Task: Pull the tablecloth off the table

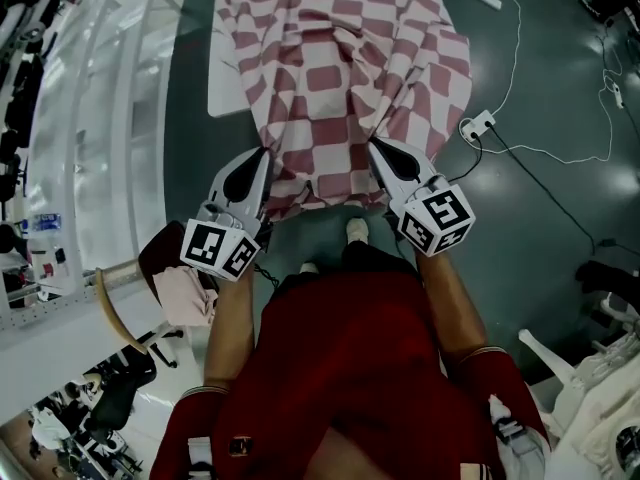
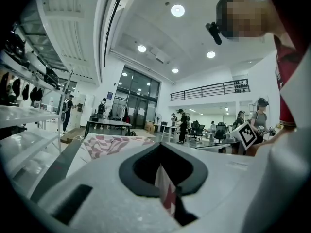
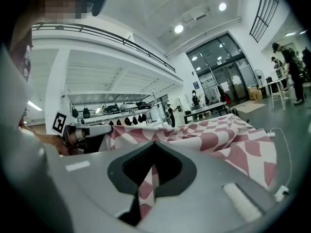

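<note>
L gripper [image 1: 264,154], lower-left of centre in head view: jaws are clamping a bunched corner of the tablecloth [image 1: 340,58]. L gripper view confirms it, with a strip of red/white check pinched between the closed jaws.

R gripper [image 1: 373,145], just right of centre: jaws likewise are squeezing a gathered fold of the cloth. R gripper view is showing a checked strip running down through the closed jaws, the rest of the cloth spreading out behind toward the right of frame.

Cloth itself is filling the upper centre of the head view, red-and-white check, lying over the table [image 1: 224,88] and sagging off its near end toward both grippers. Fabric is puckering into two ridges, one leading to each gripper. A bare strip of white tabletop is showing along the cloth's left side.

Person in red top [image 1: 350,368] is standing at bottom centre, forearms extended, one shoe [image 1: 356,230] showing below the cloth's hanging hem.

Floor, right side: white power strip w/ cable [image 1: 480,125] is lying near the cloth's right edge, not touching. Chair [image 1: 115,313] at lower left.
</note>
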A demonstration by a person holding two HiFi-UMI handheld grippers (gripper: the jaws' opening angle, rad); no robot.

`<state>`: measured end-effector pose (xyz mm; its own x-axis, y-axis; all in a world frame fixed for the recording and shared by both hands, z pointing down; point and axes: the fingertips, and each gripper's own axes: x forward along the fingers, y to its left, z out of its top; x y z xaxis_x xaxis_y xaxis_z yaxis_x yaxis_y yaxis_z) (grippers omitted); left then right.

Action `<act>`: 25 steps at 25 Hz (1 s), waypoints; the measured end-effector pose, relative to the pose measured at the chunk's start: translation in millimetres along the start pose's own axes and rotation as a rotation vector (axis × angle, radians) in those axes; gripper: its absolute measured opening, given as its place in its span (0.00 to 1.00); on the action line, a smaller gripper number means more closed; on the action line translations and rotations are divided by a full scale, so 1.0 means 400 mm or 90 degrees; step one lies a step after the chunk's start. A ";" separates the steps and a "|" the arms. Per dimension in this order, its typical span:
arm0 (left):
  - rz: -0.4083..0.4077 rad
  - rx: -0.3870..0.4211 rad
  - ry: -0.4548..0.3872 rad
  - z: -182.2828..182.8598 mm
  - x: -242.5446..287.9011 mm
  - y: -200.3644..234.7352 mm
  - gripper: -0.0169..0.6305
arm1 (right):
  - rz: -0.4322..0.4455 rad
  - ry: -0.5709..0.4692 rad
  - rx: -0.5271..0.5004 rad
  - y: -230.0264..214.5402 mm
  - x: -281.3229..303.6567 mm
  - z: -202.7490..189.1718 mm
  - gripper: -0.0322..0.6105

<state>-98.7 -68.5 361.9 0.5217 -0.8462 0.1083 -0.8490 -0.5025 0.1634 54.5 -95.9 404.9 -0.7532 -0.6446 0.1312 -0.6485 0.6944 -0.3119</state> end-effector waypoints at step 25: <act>-0.115 -0.003 -0.092 -0.042 -0.759 -0.190 0.04 | -0.115 -0.053 -0.011 0.668 -0.388 -0.187 0.07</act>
<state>-191.1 229.4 333.1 0.6470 -0.7597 -0.0645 -0.7427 -0.6471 0.1721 -9.9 213.4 371.6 -0.6130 -0.7830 0.1055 -0.7749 0.5697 -0.2738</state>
